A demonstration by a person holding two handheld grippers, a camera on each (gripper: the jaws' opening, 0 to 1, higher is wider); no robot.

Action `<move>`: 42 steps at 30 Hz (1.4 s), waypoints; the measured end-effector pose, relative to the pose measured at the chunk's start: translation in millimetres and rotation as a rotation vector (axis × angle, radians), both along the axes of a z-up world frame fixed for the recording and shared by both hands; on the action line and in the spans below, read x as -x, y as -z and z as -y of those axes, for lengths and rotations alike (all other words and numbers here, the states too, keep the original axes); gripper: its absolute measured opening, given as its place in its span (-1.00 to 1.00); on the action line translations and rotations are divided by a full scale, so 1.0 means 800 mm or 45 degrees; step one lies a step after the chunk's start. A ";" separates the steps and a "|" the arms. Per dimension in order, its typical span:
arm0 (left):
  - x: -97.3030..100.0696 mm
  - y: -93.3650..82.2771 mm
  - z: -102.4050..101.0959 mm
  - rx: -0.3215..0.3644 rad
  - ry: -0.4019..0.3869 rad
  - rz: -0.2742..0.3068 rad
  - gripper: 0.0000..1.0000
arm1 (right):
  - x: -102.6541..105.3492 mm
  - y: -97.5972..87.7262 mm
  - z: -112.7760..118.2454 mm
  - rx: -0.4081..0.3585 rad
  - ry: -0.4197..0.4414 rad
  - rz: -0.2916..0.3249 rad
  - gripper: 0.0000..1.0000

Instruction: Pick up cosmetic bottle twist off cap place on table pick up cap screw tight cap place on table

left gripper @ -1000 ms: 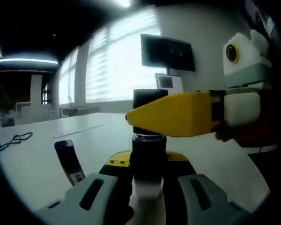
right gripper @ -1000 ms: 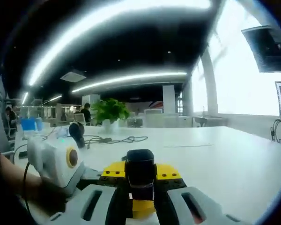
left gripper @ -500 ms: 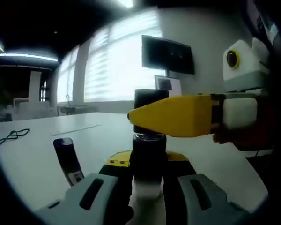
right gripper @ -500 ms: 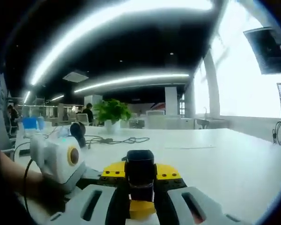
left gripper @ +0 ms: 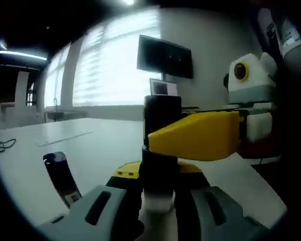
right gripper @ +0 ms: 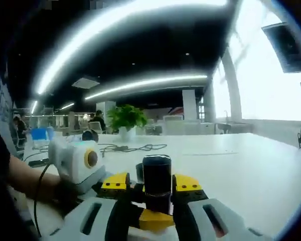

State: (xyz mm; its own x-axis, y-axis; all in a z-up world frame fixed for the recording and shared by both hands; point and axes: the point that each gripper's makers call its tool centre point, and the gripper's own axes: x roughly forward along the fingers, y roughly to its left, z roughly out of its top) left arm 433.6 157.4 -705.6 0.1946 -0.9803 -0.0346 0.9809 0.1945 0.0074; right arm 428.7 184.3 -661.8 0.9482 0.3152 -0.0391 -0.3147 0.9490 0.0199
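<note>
In the left gripper view the left claw (left gripper: 158,211) at the bottom centre is closed on the body of the dark cosmetic bottle (left gripper: 159,175), held upright above the white table (left gripper: 105,150), while the yellow-jawed right claw (left gripper: 190,136) reaches in from the right and clamps the black cap (left gripper: 162,109) at the bottle's top. A second small dark bottle (left gripper: 61,178) stands tilted on the table at lower left. In the right gripper view the right claw (right gripper: 157,213) at bottom centre grips the same cap (right gripper: 157,175), with the left claw's white housing (right gripper: 78,160) and a person's forearm (right gripper: 27,175) at left, and a potted plant (right gripper: 125,118) far back.
</note>
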 end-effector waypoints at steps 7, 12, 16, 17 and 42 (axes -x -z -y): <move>0.014 0.001 0.005 0.009 0.123 -0.018 -0.72 | 0.020 -0.014 0.014 -0.041 -0.352 0.059 -0.40; 0.023 0.001 0.004 0.009 0.246 -0.031 -0.72 | 0.034 -0.042 0.028 -0.077 -0.672 0.152 -0.41; 0.026 0.001 0.003 0.023 0.280 -0.043 -0.72 | 0.037 -0.045 0.022 -0.122 -0.942 0.090 -0.40; 0.028 0.001 0.003 0.025 0.286 -0.037 -0.72 | 0.033 -0.045 0.021 -0.130 -0.982 0.075 -0.38; 0.025 -0.001 0.002 0.042 0.265 -0.070 -0.72 | 0.001 -0.013 -0.024 -0.004 -1.267 -0.024 -0.71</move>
